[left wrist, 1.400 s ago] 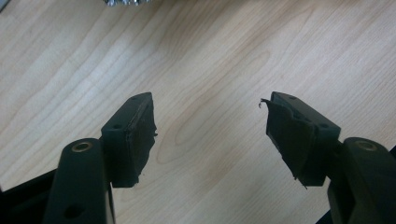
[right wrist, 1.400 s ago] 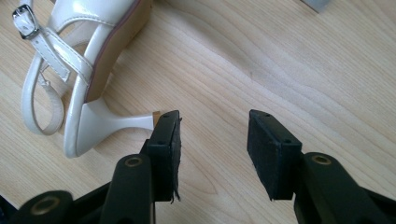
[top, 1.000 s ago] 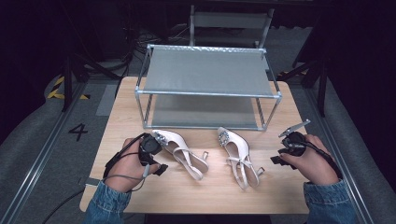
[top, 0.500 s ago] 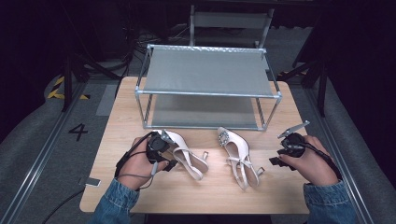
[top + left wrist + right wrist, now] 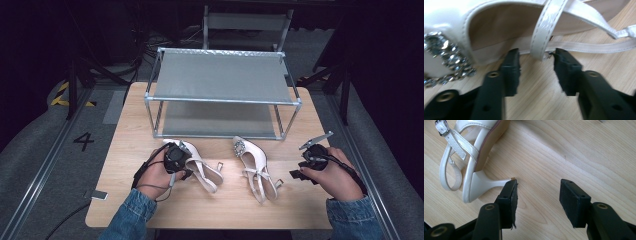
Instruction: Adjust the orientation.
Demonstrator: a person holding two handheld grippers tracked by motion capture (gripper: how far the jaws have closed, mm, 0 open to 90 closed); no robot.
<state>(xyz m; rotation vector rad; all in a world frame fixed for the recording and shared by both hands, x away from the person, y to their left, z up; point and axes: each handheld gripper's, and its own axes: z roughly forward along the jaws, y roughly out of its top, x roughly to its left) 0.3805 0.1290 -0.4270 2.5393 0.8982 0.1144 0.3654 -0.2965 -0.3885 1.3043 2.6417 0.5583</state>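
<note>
Two glossy cream slingback heels lie on a pale wood-grain table [image 5: 125, 200], both in front of a two-tier metal rack [image 5: 222, 75] with grey flat shelves and a tubular silver frame; the rack serves as the reference here.

The left shoe [image 5: 202, 167] lies just in front of the rack's left half, toe toward the rack. It carries a cluster of clear faceted stones at the toe [image 5: 441, 58], a tan lining and thin stitched patent straps [image 5: 544, 27].

The left gripper [image 5: 176, 157] sits at the toe end of this shoe, on the rack side. In the left gripper view its two black jaws stand apart, one on each side of the hanging end of a strap, touching neither it nor the shoe body as far as can be seen.

The right shoe [image 5: 255, 167] lies in front of the rack's right half, toe also toward the rack, on its side with a slim tapered heel [image 5: 491, 183] and a small metal buckle [image 5: 442, 128].

The right gripper [image 5: 312, 157] is held in front of the rack's right corner, apart from the right shoe. Its jaws are spread wide over bare wood; the heel tip lies just beside one jaw.

Both forearms wear denim sleeves [image 5: 350, 220].
</note>
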